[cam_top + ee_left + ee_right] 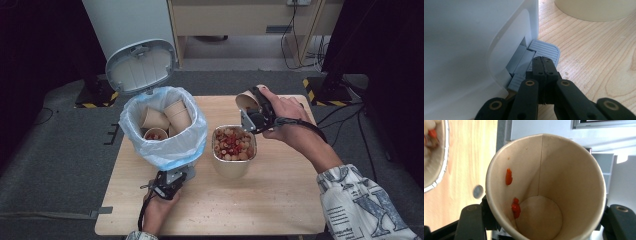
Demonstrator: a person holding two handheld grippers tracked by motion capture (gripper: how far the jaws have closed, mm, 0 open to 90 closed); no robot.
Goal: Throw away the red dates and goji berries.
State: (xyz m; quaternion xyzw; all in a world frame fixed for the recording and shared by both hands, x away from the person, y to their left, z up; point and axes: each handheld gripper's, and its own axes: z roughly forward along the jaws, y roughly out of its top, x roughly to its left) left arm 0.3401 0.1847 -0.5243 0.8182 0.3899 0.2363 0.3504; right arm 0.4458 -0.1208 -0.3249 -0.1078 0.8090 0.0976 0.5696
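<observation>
Left gripper [543, 65]: jaws closed, pressing the bin's grey pedal [544, 48].
Right gripper [256, 111]: clamped on a tilted paper cup [544, 187], above the desk [280, 195] beside the food container [234, 150].

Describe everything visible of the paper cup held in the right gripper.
The paper cup is brown, a plain cone with one straight side seam and a round flat bottom. It is nearly empty: two red scraps cling to the inner wall. It is tipped over, its mouth facing the gripper's camera. The right gripper is shut on it, jaws pressing both outer sides, above the table's far edge beside the food-filled tub.
</observation>
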